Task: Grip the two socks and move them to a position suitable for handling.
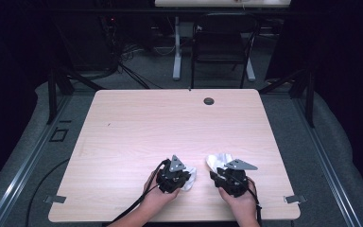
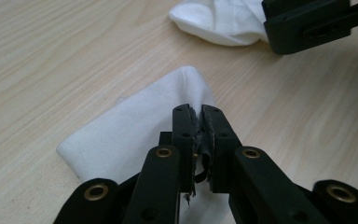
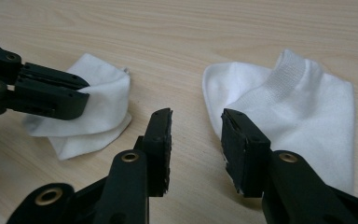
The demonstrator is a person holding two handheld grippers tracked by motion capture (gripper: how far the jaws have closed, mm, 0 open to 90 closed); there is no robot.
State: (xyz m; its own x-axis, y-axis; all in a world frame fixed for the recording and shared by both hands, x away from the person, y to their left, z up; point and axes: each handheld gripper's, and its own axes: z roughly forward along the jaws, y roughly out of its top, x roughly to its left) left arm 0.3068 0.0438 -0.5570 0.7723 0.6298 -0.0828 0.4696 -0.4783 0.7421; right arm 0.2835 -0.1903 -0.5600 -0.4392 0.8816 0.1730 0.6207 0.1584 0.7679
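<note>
Light wood table (image 1: pixel 137 127), dark rm.

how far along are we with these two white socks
Early. Done: both socks lie on the table. In hand: the left gripper is shut on the left sock. Left: the right gripper stands open beside the right sock, not gripping it.

The bench (image 2: pixel 51 56) is pale wood-grain laminate, smooth and matt. Beside the matt black plastic fingers (image 3: pixel 161 140) (brass rivets) lie soft white knitted cloth socks (image 3: pixel 298 98), one cuff ribbed.
</note>
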